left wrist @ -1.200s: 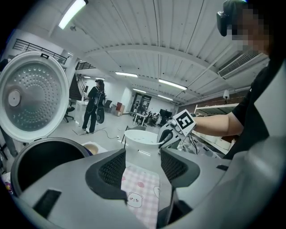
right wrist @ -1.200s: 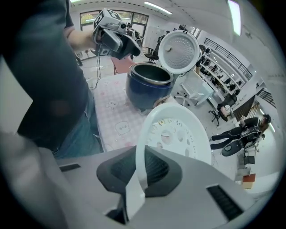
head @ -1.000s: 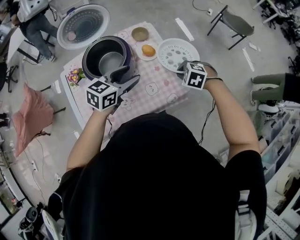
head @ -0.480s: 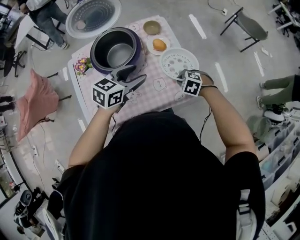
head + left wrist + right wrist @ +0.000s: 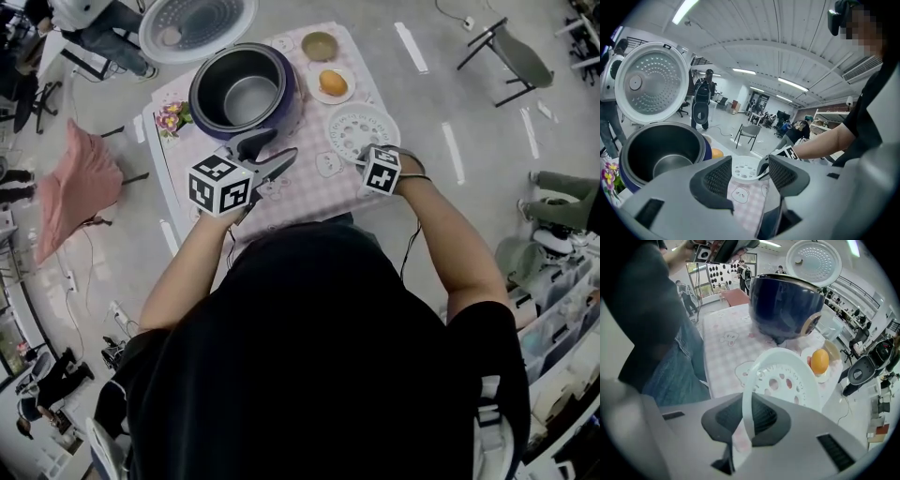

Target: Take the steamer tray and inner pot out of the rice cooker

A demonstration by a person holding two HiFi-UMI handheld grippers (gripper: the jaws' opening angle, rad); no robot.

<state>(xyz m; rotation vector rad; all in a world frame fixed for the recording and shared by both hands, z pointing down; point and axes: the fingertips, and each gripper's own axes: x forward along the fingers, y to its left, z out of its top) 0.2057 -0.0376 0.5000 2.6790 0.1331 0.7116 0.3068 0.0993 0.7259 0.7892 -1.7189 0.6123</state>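
Note:
The dark blue rice cooker (image 5: 246, 89) stands at the back left of the table with its lid (image 5: 197, 23) swung open. The metal inner pot (image 5: 251, 98) sits inside it, and it shows as well in the left gripper view (image 5: 661, 154). My right gripper (image 5: 364, 156) points steeply down and is shut on the near rim of the white perforated steamer tray (image 5: 361, 129), which sits low over the checked tablecloth, right of the cooker (image 5: 785, 301). That rim runs between the jaws (image 5: 747, 413). My left gripper (image 5: 274, 161) hovers open and empty in front of the cooker, with the tray (image 5: 745, 169) visible beyond its jaws.
A small plate with an orange (image 5: 333, 82) and a little bowl (image 5: 320, 45) lie behind the tray. Flowers (image 5: 173, 117) sit at the table's left edge. A pink-draped chair (image 5: 70, 187) stands left of the table and a folding chair (image 5: 511, 52) far right.
My right gripper has sunk toward the tablecloth with the steamer tray in it. The left gripper has dipped slightly in front of the cooker and stays open.

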